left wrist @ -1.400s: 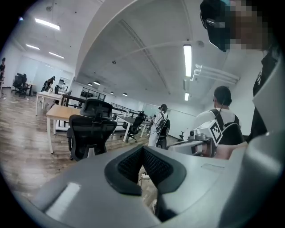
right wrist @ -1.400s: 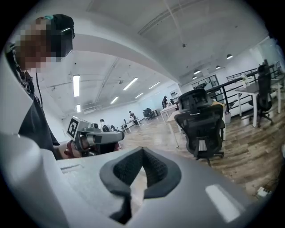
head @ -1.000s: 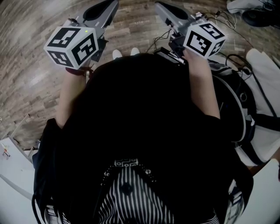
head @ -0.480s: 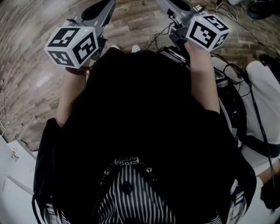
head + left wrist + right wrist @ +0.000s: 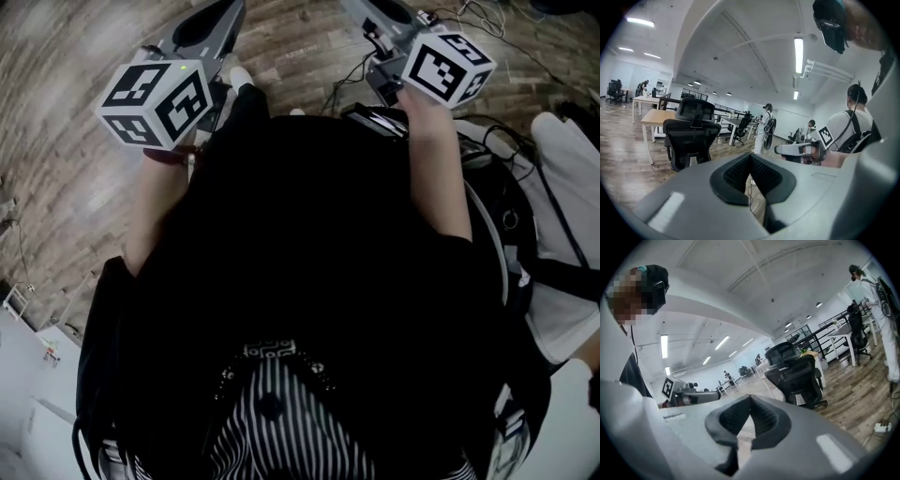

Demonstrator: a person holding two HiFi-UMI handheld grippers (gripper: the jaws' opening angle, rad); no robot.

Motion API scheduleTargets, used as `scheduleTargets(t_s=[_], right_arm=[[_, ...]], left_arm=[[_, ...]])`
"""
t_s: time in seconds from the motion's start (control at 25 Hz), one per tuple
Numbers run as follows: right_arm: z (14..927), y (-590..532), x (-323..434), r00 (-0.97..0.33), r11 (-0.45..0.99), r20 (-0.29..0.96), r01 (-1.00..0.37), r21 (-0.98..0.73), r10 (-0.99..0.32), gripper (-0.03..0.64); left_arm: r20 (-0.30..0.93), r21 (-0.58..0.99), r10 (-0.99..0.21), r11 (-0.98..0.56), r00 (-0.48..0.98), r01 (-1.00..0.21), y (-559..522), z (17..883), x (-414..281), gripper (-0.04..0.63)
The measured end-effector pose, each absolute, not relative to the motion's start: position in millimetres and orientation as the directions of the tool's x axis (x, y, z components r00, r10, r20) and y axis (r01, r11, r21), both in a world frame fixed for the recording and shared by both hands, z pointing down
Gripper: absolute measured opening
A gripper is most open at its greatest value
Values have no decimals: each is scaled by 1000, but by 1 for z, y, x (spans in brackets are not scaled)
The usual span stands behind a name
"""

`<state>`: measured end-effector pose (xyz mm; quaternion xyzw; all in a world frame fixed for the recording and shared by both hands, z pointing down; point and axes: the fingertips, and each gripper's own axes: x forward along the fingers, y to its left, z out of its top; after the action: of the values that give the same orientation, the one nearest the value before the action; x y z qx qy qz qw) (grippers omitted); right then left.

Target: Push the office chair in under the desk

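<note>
We hold a gripper in each hand out in front of our chest, both pointing forward over the wood floor (image 5: 56, 141). The left gripper (image 5: 217, 17) has its jaws pressed fully together, and its own view shows the dark pads (image 5: 736, 173) meeting at a single seam with nothing caught between them. The right gripper (image 5: 375, 14) is the same, closed tight and empty, its pads (image 5: 765, 420) touching along their length. Each gripper view also catches the other tool off to the side, level with it and apart from it. The office chair (image 5: 691, 136) stands well apart from both grippers, ahead and to the left in the left gripper view, and ahead and to the right in the right gripper view, where it shows again (image 5: 794, 376). It is black, with a mesh back and a headrest, and its back is turned towards us. It sits at the near side of a light wood desk (image 5: 654, 116) (how far the seat reaches under the top we cannot tell). Neither tool touches the chair. Further back, a person in white with a backpack (image 5: 766, 126) stands among more desks and chairs, under long ceiling lights (image 5: 798, 55).
</note>
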<state>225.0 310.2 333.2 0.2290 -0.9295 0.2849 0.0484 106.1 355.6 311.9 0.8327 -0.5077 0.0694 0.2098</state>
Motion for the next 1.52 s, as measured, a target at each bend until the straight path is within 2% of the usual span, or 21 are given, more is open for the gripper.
scheduleTargets(t_s=[0.36, 1.08, 1.24, 1.52], right_arm=[[336, 286, 215, -870, 722, 240, -491, -487, -430, 0], [324, 180, 69, -856, 718, 285, -517, -466, -431, 0], [333, 140, 56, -858, 710, 313, -514, -482, -408, 0], [323, 122, 18, -877, 721, 287, -480, -501, -385, 0]], left_arm=[[319, 255, -793, -455, 518, -853, 308, 319, 75, -9], [301, 293, -765, -494, 569, -819, 202, 324, -68, -11], [310, 322, -760, -482, 572, -815, 165, 331, -77, -11], [324, 318, -747, -492, 581, -810, 154, 331, -100, -11]])
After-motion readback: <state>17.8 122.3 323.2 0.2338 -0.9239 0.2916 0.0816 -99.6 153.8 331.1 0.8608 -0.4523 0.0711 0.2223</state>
